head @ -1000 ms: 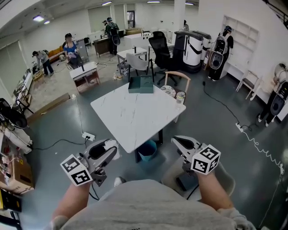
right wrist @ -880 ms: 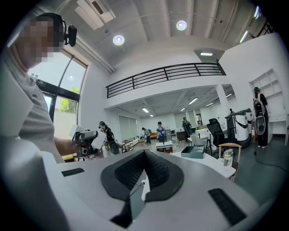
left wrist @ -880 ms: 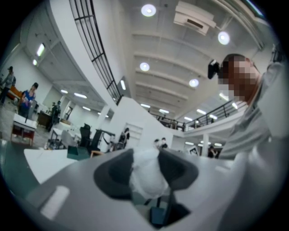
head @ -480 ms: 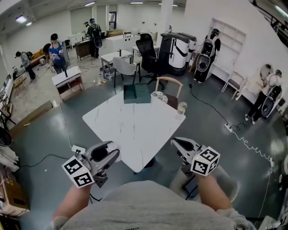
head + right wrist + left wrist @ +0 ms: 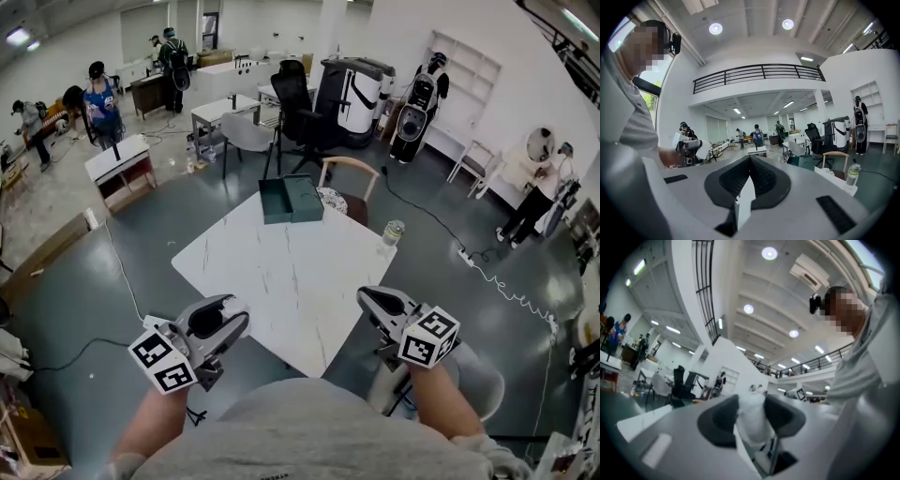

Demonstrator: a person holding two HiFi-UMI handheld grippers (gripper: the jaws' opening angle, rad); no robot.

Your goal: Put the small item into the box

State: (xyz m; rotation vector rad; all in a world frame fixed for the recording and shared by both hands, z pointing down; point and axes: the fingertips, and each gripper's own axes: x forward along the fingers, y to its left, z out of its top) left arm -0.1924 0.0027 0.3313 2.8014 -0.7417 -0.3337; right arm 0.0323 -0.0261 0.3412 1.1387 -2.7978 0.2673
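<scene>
Pads (image 5: 718,420) of the left tongs (image 5: 751,404) press from both sides on the item (image 5: 752,425), a small white crumpled thing. The jaws stand fairly wide around it. In the head view we see the item (image 5: 232,306) as a white patch at the tip of the left tongs (image 5: 234,316), held in the air off the table's near-left edge.

The right tongs (image 5: 750,159) are closed, their ribbed pads meeting at the tip with nothing between them. In the head view the right tongs (image 5: 366,299) hang off the table's near-right edge, level with the left pair.

The white table (image 5: 281,272) has its near corner between the two tongs. Its top stretches from there to the box (image 5: 292,200), which sits at the far corner, well apart from both tongs. The box is dark green and lies open. We also see it from the right gripper view (image 5: 801,161).

A bottle (image 5: 393,232) stands at the table's right corner. A wooden chair (image 5: 353,176) is just behind the box, and a round patterned thing (image 5: 330,200) lies beside the box. We cannot tell whether it rests on the table or on the chair. People (image 5: 97,92) stand at the room's far side.
</scene>
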